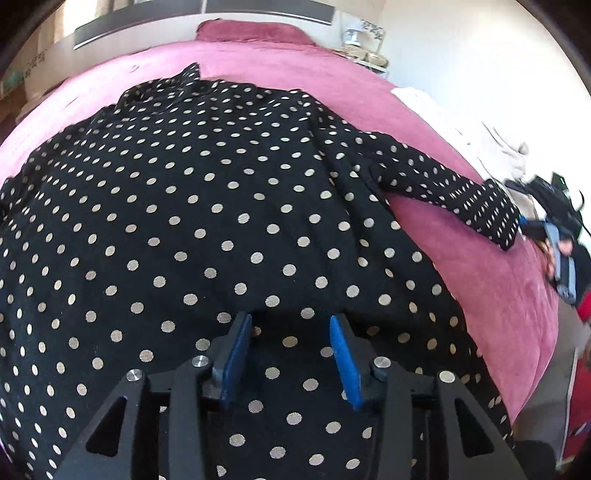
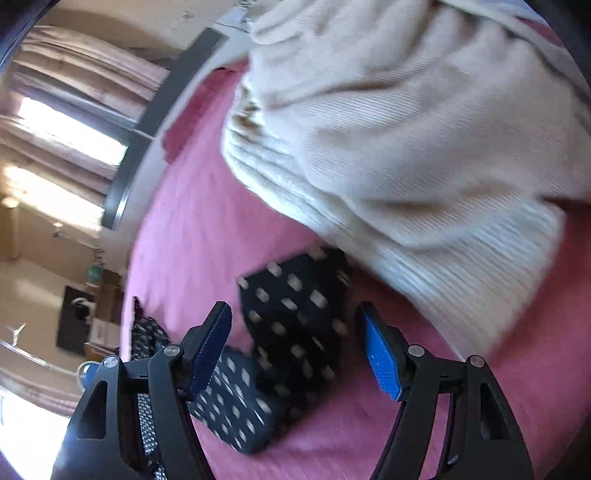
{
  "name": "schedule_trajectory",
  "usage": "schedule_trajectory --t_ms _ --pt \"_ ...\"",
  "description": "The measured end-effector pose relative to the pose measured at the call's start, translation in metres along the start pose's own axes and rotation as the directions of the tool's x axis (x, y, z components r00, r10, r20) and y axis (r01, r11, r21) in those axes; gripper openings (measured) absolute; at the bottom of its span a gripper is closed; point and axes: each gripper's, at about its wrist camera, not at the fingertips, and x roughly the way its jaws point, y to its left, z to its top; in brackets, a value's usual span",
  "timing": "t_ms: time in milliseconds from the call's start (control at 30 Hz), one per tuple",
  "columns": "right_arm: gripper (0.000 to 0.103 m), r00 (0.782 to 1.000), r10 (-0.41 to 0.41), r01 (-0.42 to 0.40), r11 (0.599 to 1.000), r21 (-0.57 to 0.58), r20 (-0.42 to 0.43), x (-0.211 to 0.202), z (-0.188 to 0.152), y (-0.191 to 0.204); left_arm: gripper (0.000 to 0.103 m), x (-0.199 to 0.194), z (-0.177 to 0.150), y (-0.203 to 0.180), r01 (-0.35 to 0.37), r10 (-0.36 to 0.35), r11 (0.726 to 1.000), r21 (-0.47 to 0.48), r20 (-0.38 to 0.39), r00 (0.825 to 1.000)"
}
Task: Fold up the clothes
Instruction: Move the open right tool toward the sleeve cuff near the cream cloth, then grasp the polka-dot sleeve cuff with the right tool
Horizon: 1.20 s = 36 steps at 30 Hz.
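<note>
A black garment with cream polka dots (image 1: 229, 206) lies spread on a pink bed (image 1: 280, 62). One sleeve (image 1: 454, 195) stretches out to the right. My left gripper (image 1: 291, 321) is open, its blue pads just above the garment's near part, holding nothing. My right gripper (image 2: 295, 314) is open over the sleeve's cuff (image 2: 295, 317), which lies between the blue pads without being clamped. The right gripper also shows in the left wrist view (image 1: 557, 236), at the sleeve's end.
A cream knit sweater (image 2: 406, 140) lies on the bed just beyond the cuff; it also shows in the left wrist view (image 1: 513, 155). A pink pillow (image 1: 255, 31) sits at the headboard. A nightstand with a lamp (image 1: 354, 38) stands at the far right. The bed's right edge (image 1: 535, 350) drops off.
</note>
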Motion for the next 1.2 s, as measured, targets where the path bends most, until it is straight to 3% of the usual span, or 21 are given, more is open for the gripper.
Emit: schedule_trajectory --t_ms 33,67,100,167,200,300,400,467,533,567,633,700,733,800,900,1000,1067,1133,1200 --pt "0.066 1.000 -0.027 0.026 0.999 -0.027 -0.006 0.005 0.002 0.004 0.045 0.000 0.000 -0.001 0.000 0.000 1.000 0.002 -0.003 1.000" --pt "0.053 0.999 -0.053 0.053 0.997 -0.054 -0.012 0.009 0.004 0.007 0.046 0.000 0.000 -0.002 0.000 0.000 1.000 0.004 -0.005 1.000" --pt "0.028 0.996 -0.091 0.090 0.993 -0.073 -0.015 0.012 0.005 0.009 0.046 -0.001 0.000 -0.002 0.000 0.000 1.000 0.002 -0.009 1.000" --pt "0.009 0.985 -0.174 0.171 0.980 -0.105 -0.018 0.014 0.004 0.012 0.047 0.000 0.002 -0.002 0.002 -0.002 1.000 -0.006 -0.016 1.000" --pt "0.004 0.980 -0.197 0.196 0.973 -0.123 -0.003 0.011 0.002 0.015 0.048 -0.001 0.003 0.000 0.003 -0.003 1.000 -0.007 -0.015 1.000" --pt "0.004 0.979 -0.193 0.203 0.966 -0.159 0.071 -0.012 -0.005 0.029 0.048 0.001 0.003 0.000 0.006 -0.006 1.000 -0.010 -0.003 1.000" --pt "0.003 0.955 -0.131 0.167 0.979 -0.115 0.268 -0.071 -0.007 0.045 0.048 0.003 0.004 0.000 0.007 -0.007 1.000 -0.012 -0.002 1.000" --pt "0.003 0.918 -0.147 0.193 0.977 -0.090 0.369 -0.103 -0.004 0.053 0.048 0.004 0.006 0.000 0.006 -0.006 1.000 -0.012 -0.007 1.000" --pt "0.003 0.875 -0.222 0.266 0.963 -0.045 0.430 -0.122 -0.001 0.055 0.048 0.001 0.005 0.002 0.009 -0.009 1.000 -0.019 -0.008 1.000" --pt "0.004 0.855 -0.268 0.309 0.951 -0.022 0.443 -0.127 0.000 0.054 0.048 0.001 0.005 0.002 0.011 -0.011 1.000 -0.024 -0.008 1.000" --pt "0.018 0.823 -0.404 0.430 0.902 0.027 0.399 -0.118 0.002 0.050 0.048 0.000 0.005 0.004 0.014 -0.014 0.999 -0.032 -0.006 1.000" --pt "0.067 0.819 -0.468 0.485 0.874 0.036 0.332 -0.102 0.006 0.039 0.048 0.000 0.005 0.004 0.010 -0.010 1.000 -0.028 -0.007 1.000" --pt "0.070 0.817 -0.492 0.505 0.862 0.038 0.300 -0.094 0.007 0.033 0.048 0.000 0.005 0.003 0.007 -0.007 1.000 -0.023 -0.008 1.000" --pt "0.070 0.851 -0.453 0.464 0.885 0.023 0.266 -0.080 0.007 0.023 0.048 -0.001 0.006 0.002 0.002 -0.002 1.000 -0.010 -0.014 1.000" --pt "0.070 0.865 -0.393 0.421 0.907 -0.023 0.313 -0.092 -0.001 0.018 0.049 0.002 0.010 0.002 0.004 -0.005 1.000 -0.014 -0.020 1.000" --pt "0.070 0.874 -0.349 0.420 0.892 -0.167 0.338 -0.108 -0.008 0.018 0.051 0.004 0.008 -0.001 0.001 -0.002 1.000 -0.015 -0.014 1.000" --pt "0.070 0.866 -0.355 0.477 0.800 -0.365 0.352 -0.109 -0.025 0.032 0.055 0.003 0.006 -0.004 -0.005 0.005 1.000 0.001 -0.006 1.000" --pt "0.070 0.850 -0.378 0.527 0.592 -0.610 0.368 -0.100 -0.057 0.050 0.058 0.004 0.004 -0.009 -0.022 0.022 0.999 0.025 0.001 1.000" --pt "0.070 0.825 -0.405 0.541 0.362 -0.759 0.394 -0.089 -0.091 0.058 0.060 0.005 0.003 -0.014 -0.040 0.040 0.998 0.050 0.008 0.999"
